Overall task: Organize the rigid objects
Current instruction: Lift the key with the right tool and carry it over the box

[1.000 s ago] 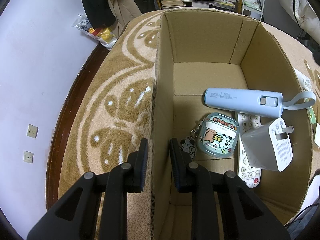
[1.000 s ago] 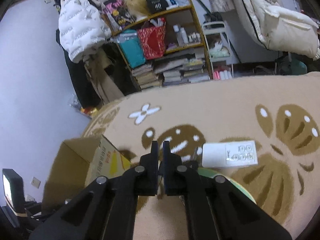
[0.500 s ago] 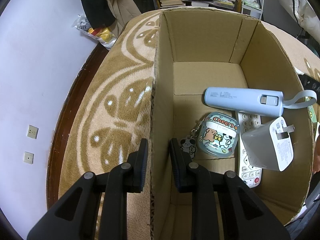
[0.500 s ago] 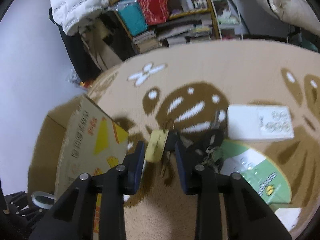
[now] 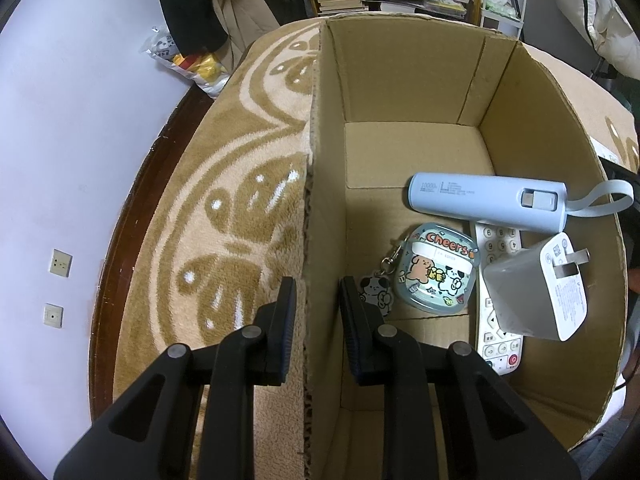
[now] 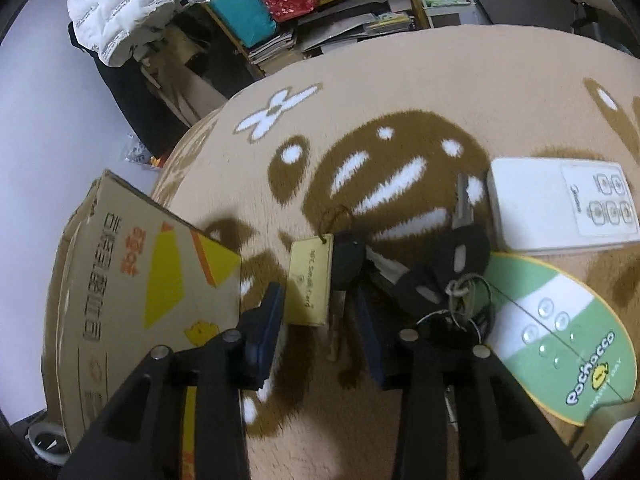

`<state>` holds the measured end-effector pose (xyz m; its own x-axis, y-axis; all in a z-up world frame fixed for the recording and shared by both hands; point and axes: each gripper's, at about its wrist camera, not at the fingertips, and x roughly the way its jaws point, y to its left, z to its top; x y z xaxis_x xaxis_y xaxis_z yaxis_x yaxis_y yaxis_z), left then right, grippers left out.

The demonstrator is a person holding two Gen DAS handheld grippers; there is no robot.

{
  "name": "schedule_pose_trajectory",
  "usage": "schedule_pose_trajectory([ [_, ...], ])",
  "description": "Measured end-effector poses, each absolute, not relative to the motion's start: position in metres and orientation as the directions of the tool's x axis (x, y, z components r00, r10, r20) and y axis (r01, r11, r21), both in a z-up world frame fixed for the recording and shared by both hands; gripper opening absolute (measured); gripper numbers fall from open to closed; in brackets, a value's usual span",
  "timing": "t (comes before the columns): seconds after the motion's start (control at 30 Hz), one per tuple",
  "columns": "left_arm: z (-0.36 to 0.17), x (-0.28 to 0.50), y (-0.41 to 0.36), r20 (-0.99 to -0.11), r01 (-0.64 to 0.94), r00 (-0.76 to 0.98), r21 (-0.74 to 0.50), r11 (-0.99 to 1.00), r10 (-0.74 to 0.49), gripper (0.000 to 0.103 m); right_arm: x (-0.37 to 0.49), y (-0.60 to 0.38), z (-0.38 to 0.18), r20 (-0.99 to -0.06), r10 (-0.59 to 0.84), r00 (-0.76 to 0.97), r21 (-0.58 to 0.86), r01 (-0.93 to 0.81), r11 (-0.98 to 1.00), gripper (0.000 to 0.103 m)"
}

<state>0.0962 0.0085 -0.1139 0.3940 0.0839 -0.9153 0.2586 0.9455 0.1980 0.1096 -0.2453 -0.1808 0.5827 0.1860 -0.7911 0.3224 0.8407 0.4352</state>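
My left gripper (image 5: 319, 304) is shut on the left wall of the open cardboard box (image 5: 320, 168), one finger outside, one inside. In the box lie a blue power bank (image 5: 488, 202), a cartoon earbud case (image 5: 436, 268), a white remote (image 5: 498, 336) and a grey-white charger plug (image 5: 536, 292). In the right wrist view, my right gripper (image 6: 318, 304) hangs low over the rug with its jaws opening. The yellow tag (image 6: 310, 284) of a dark key bunch (image 6: 440, 272) lies between the jaws, and the pads do not press it.
On the brown patterned rug (image 6: 400, 100) a flat white remote (image 6: 560, 208) and a green paddle fan (image 6: 560, 328) lie right of the keys. The cardboard box (image 6: 140, 280) stands close on the left. Shelves with books (image 6: 320, 20) and a white jacket (image 6: 120, 4) stand beyond the rug.
My right gripper has dropped toward the key bunch and its jaws have gone from shut to apart around the yellow tag. The left gripper and the box contents have not moved.
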Motion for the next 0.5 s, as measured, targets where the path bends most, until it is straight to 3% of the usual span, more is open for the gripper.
schedule_pose_trajectory([
  [0.17, -0.115, 0.098, 0.009, -0.917, 0.258, 0.39, 0.198, 0.946, 0.085, 0.022, 0.117, -0.239, -0.181, -0.801, 0.15, 0.579, 0.391, 0.316, 0.864, 0.039],
  [0.23, -0.116, 0.099, 0.008, -0.917, 0.26, 0.389, 0.2, 0.945, 0.087, 0.022, 0.117, -0.236, -0.18, -0.815, 0.122, 0.567, 0.345, 0.305, 0.888, 0.014],
  [0.27, -0.116, 0.099, 0.008, -0.917, 0.26, 0.388, 0.2, 0.945, 0.087, 0.022, 0.116, -0.235, -0.179, -0.808, 0.134, 0.573, 0.353, 0.289, 0.89, 0.01],
  [0.5, -0.119, 0.1, 0.009, -0.919, 0.259, 0.385, 0.196, 0.946, 0.085, 0.022, 0.106, -0.227, -0.164, -0.796, 0.056, 0.603, 0.284, 0.289, 0.914, 0.009],
])
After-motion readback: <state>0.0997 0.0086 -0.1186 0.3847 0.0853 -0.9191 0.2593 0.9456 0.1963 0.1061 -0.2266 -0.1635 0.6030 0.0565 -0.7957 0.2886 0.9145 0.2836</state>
